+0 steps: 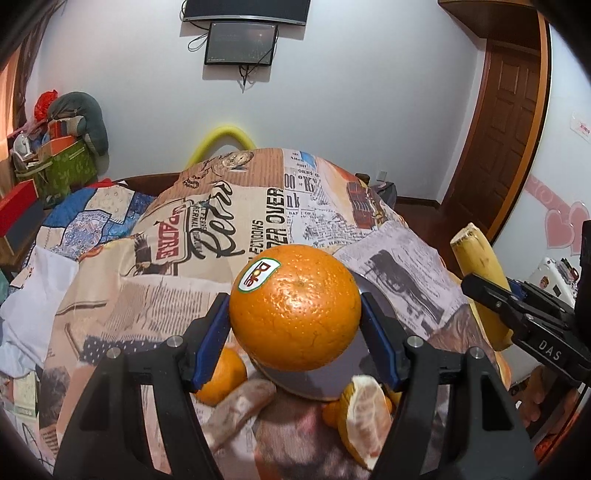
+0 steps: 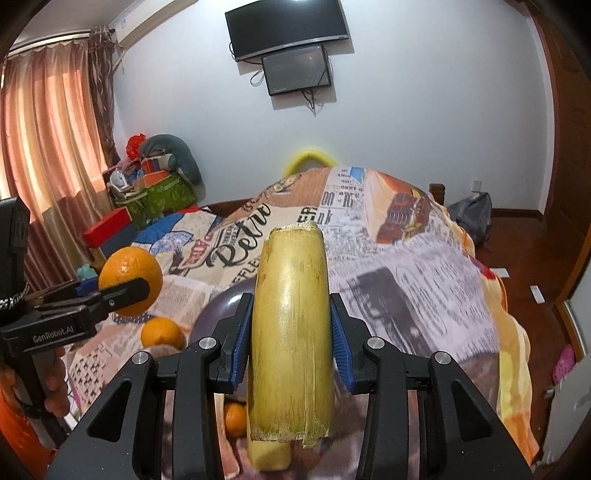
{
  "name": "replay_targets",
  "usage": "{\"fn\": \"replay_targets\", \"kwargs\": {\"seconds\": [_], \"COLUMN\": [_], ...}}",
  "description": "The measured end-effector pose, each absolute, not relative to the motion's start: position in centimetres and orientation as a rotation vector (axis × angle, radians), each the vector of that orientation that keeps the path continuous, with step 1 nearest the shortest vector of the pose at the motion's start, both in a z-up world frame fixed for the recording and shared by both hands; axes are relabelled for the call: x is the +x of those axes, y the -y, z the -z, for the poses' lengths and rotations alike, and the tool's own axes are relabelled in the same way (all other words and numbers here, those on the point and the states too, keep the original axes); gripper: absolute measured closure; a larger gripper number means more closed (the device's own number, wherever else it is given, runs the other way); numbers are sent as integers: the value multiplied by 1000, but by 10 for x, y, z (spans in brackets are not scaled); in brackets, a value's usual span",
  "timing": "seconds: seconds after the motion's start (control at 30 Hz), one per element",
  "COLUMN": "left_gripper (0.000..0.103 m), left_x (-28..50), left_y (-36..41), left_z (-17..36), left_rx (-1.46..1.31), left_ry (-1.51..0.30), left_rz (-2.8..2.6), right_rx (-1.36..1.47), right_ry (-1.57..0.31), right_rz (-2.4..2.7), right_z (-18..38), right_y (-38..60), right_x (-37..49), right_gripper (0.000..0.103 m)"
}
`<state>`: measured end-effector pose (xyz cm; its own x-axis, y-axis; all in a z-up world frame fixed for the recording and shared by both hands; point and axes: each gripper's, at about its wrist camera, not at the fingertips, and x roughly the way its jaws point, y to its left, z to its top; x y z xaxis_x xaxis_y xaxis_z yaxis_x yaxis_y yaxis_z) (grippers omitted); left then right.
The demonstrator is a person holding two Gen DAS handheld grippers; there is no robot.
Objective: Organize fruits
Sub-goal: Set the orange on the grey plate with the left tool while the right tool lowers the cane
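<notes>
Bed covered by a quilt [image 1: 236,221] printed with newspaper text and lettering; a yellow curved tube [image 2: 306,158] shows just behind its far edge. Two dark screens [image 2: 291,27] mounted on the white far wall, smaller one directly below the larger, cables hanging beneath. Left corner: pile of boxes and bags [image 2: 159,181] beside pink curtains [image 2: 48,140]; brown wooden door [image 1: 506,122] at right.

Stickered orange [image 1: 294,309] and upright yellow cut stalk [image 2: 291,332], both gripped above bed
</notes>
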<state>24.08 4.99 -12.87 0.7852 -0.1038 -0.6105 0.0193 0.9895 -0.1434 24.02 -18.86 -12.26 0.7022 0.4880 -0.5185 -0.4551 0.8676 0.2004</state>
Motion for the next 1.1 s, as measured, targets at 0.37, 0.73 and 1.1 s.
{"fn": "replay_targets", "kwargs": {"seconds": [0.37, 0.73, 1.1], "left_gripper": [35, 35, 35], "left_x": [285, 330, 359], "left_y": [-56, -59, -59], "left_z": [144, 183, 219], "left_rx": [-141, -154, -143], "left_ry": [-690, -798, -954], "left_rz": [63, 66, 70], "right_rx": [31, -5, -44], "right_ry": [-616, -735, -832], "right_rz": [-537, -549, -575], "right_z": [138, 174, 193], "right_y": [168, 150, 136], "right_x": [280, 317, 336], "right_gripper": [67, 67, 67]}}
